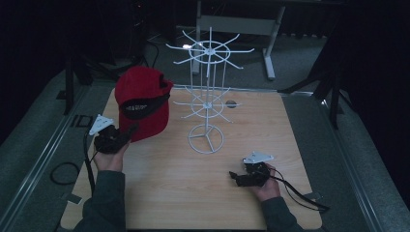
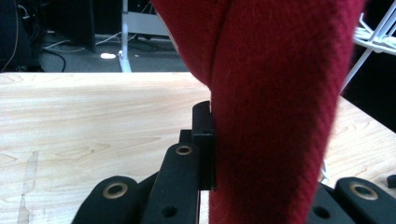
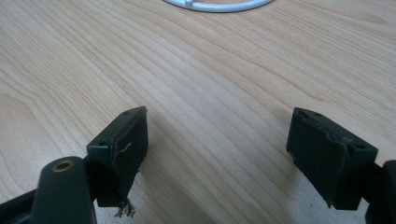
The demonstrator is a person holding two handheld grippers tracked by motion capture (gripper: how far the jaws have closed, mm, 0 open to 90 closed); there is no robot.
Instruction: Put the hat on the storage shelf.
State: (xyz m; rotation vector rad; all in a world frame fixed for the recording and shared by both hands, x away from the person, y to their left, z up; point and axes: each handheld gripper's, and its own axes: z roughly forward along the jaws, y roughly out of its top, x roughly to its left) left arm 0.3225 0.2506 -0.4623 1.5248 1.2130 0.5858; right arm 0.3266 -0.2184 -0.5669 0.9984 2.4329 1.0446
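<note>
A red cap (image 1: 142,101) with a black band across its back is held up off the table at the left, its brim pointing down. My left gripper (image 1: 126,134) is shut on the brim's lower edge; in the left gripper view the red fabric (image 2: 275,107) stands pinched against the left finger (image 2: 203,140), and the other jaw is hidden behind it. A white wire display stand (image 1: 208,92) with two tiers of hooks stands on its ring base (image 3: 217,4) at mid table, just right of the cap. My right gripper (image 1: 233,175) rests low at the front right, open, nothing between its pads (image 3: 123,149).
The wooden table (image 1: 174,183) has a small dark hole (image 1: 231,103) behind the stand. A black cable loop (image 1: 64,173) lies on the floor at the left. A grey desk frame (image 1: 270,43) stands beyond the far edge.
</note>
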